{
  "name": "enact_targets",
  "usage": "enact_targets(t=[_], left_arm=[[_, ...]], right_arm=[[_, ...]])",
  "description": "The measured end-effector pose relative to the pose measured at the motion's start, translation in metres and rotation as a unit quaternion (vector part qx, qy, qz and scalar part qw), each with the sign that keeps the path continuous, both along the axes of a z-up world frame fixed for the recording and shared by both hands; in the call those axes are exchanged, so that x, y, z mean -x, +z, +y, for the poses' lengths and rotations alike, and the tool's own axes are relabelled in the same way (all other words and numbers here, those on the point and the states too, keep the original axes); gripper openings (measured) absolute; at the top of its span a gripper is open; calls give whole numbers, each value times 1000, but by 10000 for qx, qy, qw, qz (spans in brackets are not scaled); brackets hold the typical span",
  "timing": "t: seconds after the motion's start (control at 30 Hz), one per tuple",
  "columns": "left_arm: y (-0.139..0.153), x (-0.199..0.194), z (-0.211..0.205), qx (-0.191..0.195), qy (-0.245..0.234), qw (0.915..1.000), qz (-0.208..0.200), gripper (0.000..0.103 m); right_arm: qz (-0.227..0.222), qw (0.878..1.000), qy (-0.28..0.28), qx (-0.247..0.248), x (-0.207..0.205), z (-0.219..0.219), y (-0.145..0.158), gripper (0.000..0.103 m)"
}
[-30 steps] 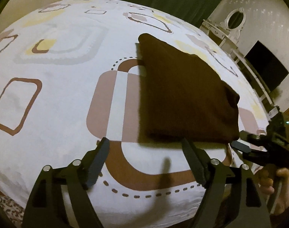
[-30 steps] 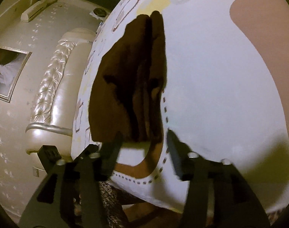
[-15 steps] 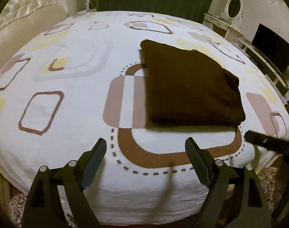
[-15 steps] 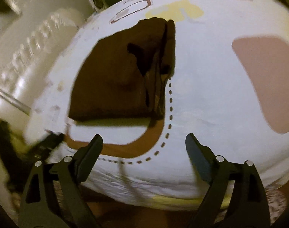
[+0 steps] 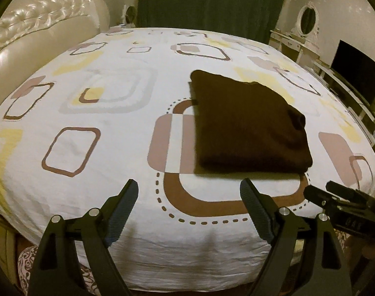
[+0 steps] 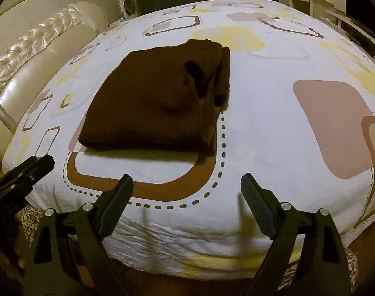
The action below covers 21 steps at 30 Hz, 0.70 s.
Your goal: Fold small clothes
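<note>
While both grippers hang over the near edge of the bed, neither one touches the cloth. The left gripper (image 5: 188, 194) has its jaws spread wide with nothing between them; only bedsheet (image 5: 108, 113) shows in the gap. The right gripper (image 6: 186, 190) likewise stands wide apart and empty. Its tips also appear at the right edge of the left wrist view, and the left gripper's tips at the left edge of the right wrist view, so the two tools sit side by side, apart.

Folded brown garment (image 5: 249, 128): lies flat on the sheet as a roughly rectangular stack, well beyond both sets of fingertips. Its near edge crosses the large brown rounded-square print with the dotted outline (image 6: 148, 187). In the right wrist view the layered, slightly uneven folds show along the garment's right side (image 6: 219, 79); the top face is smooth apart from one dark crease.

Surroundings: cream tufted headboard (image 5: 39, 32) at left, dark green curtain (image 5: 212, 2) behind the bed, white dressing table with oval mirror (image 5: 308, 22) and a dark screen (image 5: 357, 76) at right.
</note>
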<state>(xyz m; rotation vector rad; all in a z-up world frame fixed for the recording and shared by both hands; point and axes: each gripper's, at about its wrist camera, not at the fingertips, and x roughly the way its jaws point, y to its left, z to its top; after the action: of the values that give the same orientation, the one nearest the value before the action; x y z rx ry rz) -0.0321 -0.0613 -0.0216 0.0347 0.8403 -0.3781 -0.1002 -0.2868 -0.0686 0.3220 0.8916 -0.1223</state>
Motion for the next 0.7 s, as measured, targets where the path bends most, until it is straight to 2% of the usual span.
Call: enact_targets(t=[0.23, 0.7], left_arm=[[-2, 0, -4, -293, 70, 9995, -43, 84], [-2, 0, -5, -242, 52, 9997, -42, 84]], right_arm=[[36, 10000, 37, -70, -1, 1, -1, 89], [67, 9998, 42, -162, 0, 2, -4, 89]])
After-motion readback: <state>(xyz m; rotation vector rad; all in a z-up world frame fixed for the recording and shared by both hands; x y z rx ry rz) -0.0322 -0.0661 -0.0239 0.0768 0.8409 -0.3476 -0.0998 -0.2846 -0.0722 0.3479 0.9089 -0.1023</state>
